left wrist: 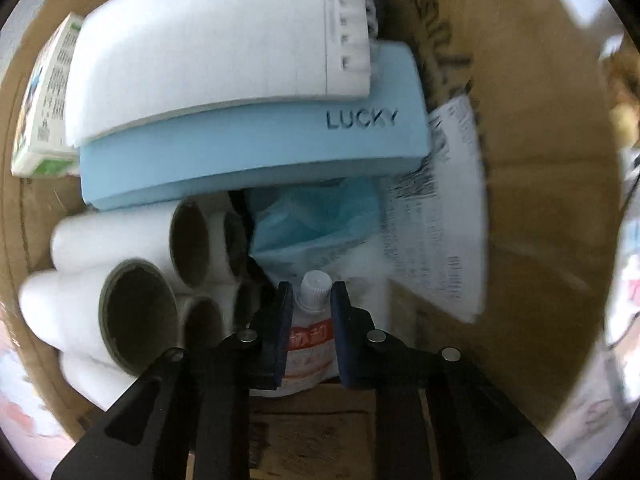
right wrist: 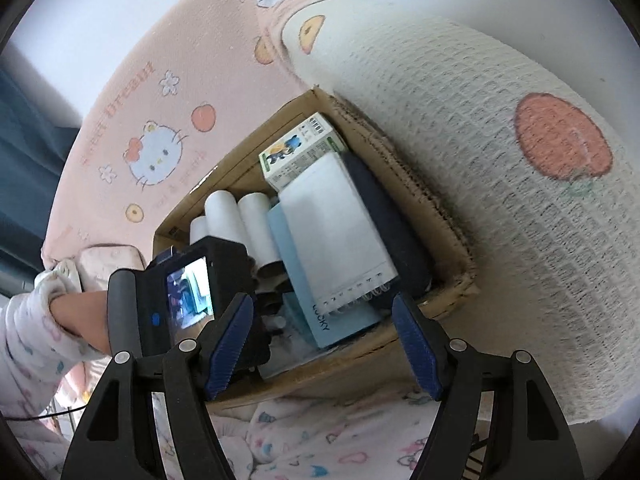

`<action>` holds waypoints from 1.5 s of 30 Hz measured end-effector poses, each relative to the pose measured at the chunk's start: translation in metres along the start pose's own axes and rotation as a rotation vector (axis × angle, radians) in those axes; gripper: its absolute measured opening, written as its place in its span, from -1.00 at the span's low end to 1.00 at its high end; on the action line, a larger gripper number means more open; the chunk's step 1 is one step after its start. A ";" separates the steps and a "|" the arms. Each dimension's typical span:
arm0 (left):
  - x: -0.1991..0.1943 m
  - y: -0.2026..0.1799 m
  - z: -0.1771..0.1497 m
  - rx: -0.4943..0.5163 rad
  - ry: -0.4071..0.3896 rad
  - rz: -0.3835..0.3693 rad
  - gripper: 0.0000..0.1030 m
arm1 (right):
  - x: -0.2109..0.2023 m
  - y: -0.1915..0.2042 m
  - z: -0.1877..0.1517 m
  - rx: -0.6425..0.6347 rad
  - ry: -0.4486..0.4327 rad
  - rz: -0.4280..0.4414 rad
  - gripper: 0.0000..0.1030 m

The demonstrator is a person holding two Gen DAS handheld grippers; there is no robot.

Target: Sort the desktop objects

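My left gripper (left wrist: pixel 311 300) is shut on a small white tube with a red label and ribbed cap (left wrist: pixel 310 332), held inside a cardboard box (left wrist: pixel 540 200). In the box lie white rolls with cardboard cores (left wrist: pixel 136 312), a blue "LUCKY" notebook (left wrist: pixel 256 156), a white notebook (left wrist: pixel 208 52), a blue plastic bag (left wrist: pixel 316 220) and a green-white carton (left wrist: pixel 44 100). My right gripper (right wrist: pixel 322 344) is open and empty, hovering above the box's (right wrist: pixel 448 216) near edge. The left gripper's body and camera (right wrist: pixel 188 292) show in the right wrist view, reaching into the box.
A printed white paper sheet (left wrist: pixel 440 208) leans on the box's right wall. A pink Hello Kitty cloth (right wrist: pixel 160 100) lies beyond the box, a white waffle blanket with a red fruit (right wrist: pixel 520 200) to its right, and patterned fabric (right wrist: pixel 320 436) below.
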State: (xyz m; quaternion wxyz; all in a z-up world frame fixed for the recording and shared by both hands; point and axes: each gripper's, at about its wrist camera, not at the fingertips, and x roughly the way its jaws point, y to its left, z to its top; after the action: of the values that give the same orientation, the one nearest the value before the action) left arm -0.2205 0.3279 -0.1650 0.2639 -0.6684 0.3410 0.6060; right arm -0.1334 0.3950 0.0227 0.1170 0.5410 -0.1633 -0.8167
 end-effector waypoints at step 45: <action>-0.131 0.047 -0.117 -0.502 -0.593 -0.143 -0.83 | 0.032 0.125 -0.021 -0.188 0.183 -0.197 0.39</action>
State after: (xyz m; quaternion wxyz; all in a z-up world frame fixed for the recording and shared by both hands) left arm -0.1874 0.2261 -0.0177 0.2208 -0.5302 0.0438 0.8174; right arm -0.1246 0.2658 0.0375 0.1006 0.6132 -0.0211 -0.7832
